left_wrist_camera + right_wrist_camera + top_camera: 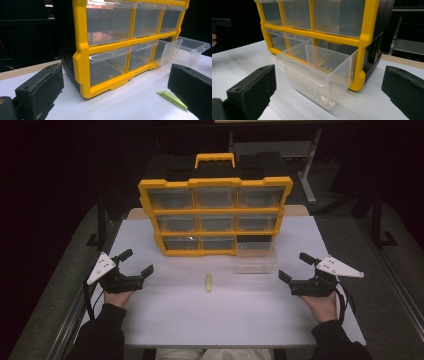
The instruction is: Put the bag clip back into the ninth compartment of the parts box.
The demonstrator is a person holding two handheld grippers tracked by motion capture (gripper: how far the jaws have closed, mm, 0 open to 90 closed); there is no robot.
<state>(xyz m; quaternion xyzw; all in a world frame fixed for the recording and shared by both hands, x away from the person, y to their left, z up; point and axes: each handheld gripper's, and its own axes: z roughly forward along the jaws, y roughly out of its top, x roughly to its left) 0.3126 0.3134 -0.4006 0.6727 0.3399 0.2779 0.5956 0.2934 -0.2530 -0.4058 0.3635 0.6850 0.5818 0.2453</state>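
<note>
Start of step: my left gripper [134,266] and right gripper [295,267] rested empty, jaws wide apart. The green clip [208,283] lay at centre; the pulled-out drawer [256,257] stood at its two o'clock. Next, I judged, came gripping the clip.

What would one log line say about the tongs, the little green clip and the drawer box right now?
left tongs: open, empty | right tongs: open, empty | green clip: on table, between them, untouched | clear drawer: out, before drawer box
</note>
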